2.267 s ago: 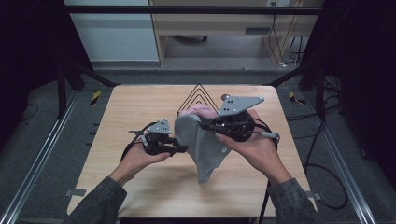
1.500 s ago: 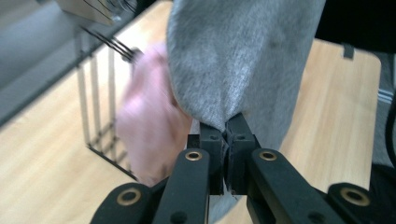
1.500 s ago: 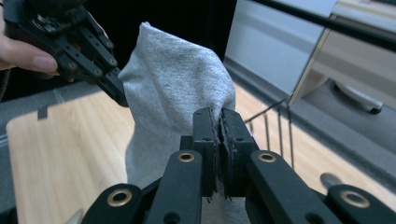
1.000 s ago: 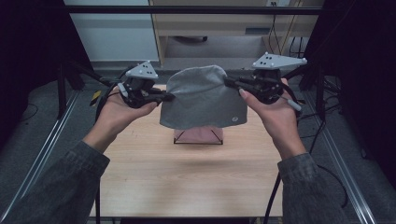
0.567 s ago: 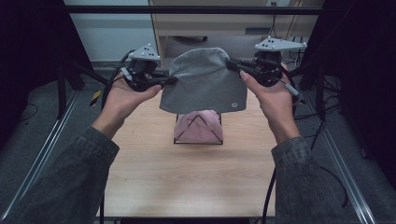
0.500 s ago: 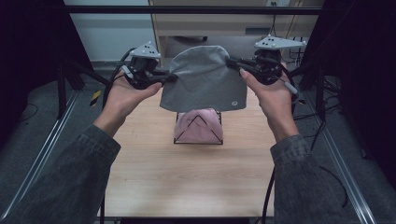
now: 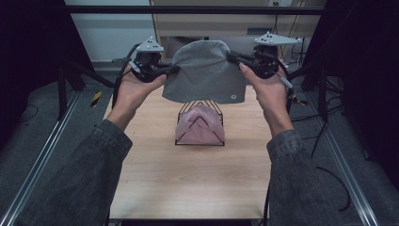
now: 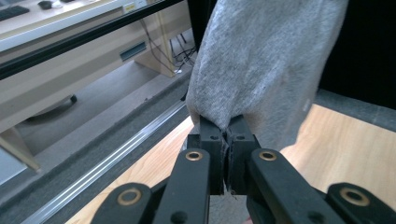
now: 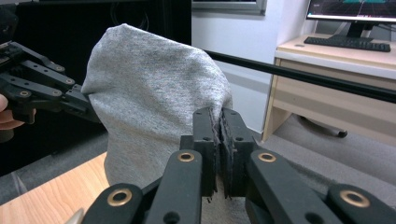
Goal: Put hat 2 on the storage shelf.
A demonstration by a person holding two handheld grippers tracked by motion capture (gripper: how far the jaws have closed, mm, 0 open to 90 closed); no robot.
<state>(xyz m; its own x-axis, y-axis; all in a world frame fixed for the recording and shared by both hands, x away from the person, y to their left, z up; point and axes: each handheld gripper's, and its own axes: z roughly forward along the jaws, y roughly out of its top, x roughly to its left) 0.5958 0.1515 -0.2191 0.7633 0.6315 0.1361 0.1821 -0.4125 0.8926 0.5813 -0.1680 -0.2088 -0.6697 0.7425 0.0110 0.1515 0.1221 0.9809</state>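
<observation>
A laboratory or test room arranged as a recording station. A small wooden table [image 7: 197,174] is enclosed by a frame of black metal bars [image 7: 197,9] and flanked by dark curtains [image 7: 28,56]. Metal rails [image 7: 42,160] and loose cables [image 7: 336,183] are laid on the grey carpet [image 7: 28,117]. Behind the station a pale wooden desk [image 9: 336,60] is seen, on which a keyboard [image 9: 348,43] and a lit monitor [image 9: 350,9] are placed
</observation>
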